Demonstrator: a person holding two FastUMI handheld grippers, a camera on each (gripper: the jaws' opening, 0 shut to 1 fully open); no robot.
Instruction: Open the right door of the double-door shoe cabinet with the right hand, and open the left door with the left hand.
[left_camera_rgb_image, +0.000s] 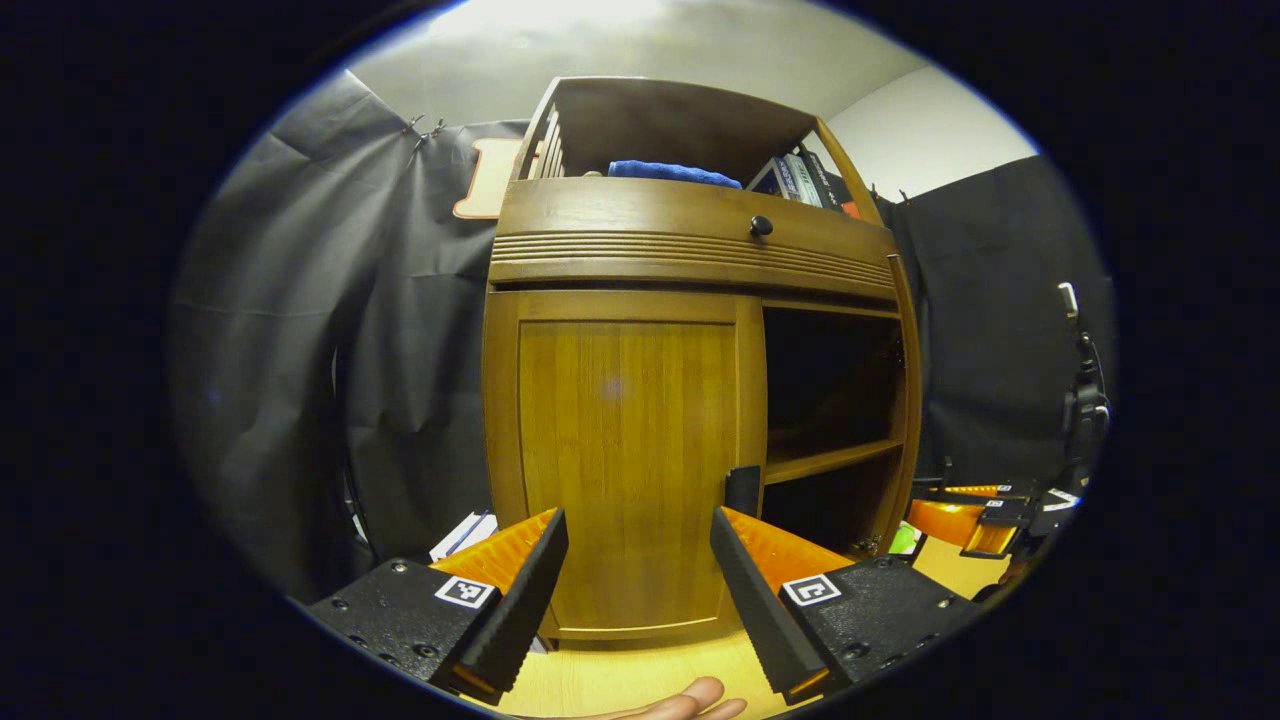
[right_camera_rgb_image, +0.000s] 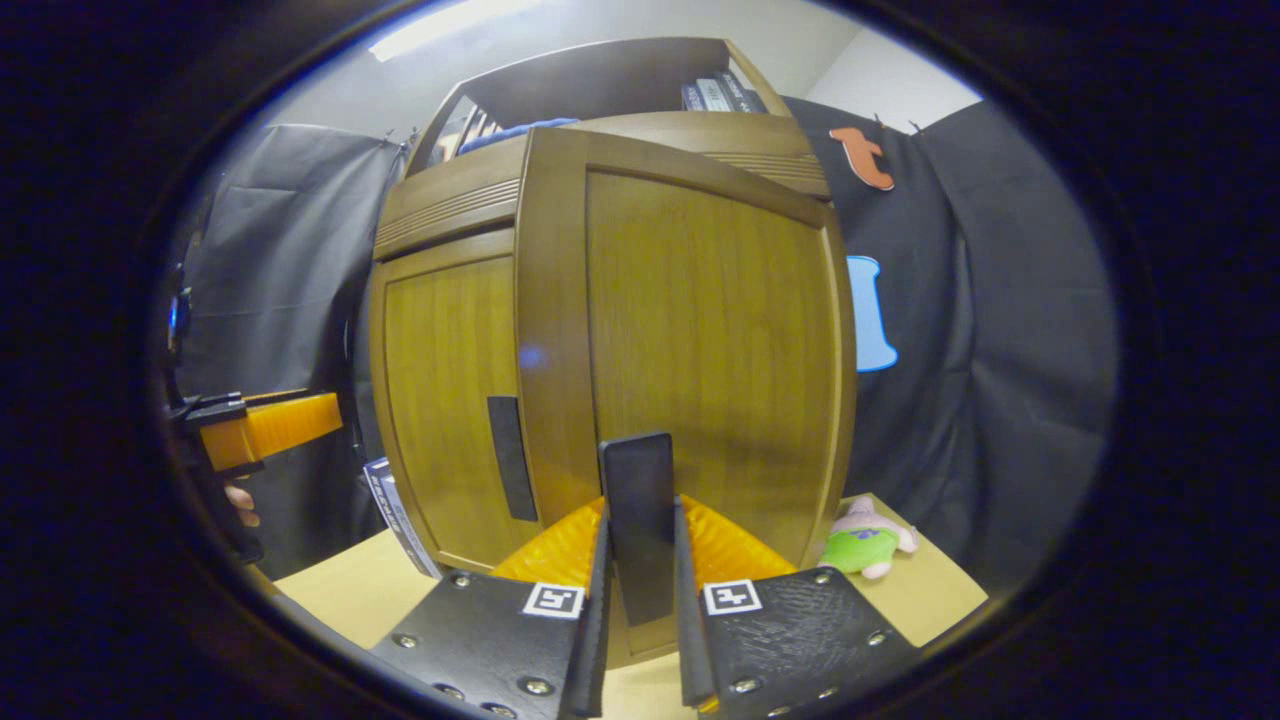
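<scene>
**Right door swung out, left door shut**

The shoe cabinet (left_camera_rgb_image: 690, 400) stands on a pale tabletop (right_camera_rgb_image: 340, 590). Its right door (right_camera_rgb_image: 700, 340) is swung outward, its dark handle (right_camera_rgb_image: 638, 520) clamped between the right gripper (right_camera_rgb_image: 638, 560) fingers. The left door (left_camera_rgb_image: 625, 470) sits closed, with the left gripper (left_camera_rgb_image: 635, 550) released just before it. A small plush toy (right_camera_rgb_image: 866, 540) lies right of the cabinet.

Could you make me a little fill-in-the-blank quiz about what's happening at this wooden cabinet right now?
1. The right gripper is clamped on the dark handle of the ____ door.
2. The left door is ____.
3. The left gripper has its fingers ____.
4. On top lies a folded ____ cloth.

Missing words: right; closed; open; blue
</scene>
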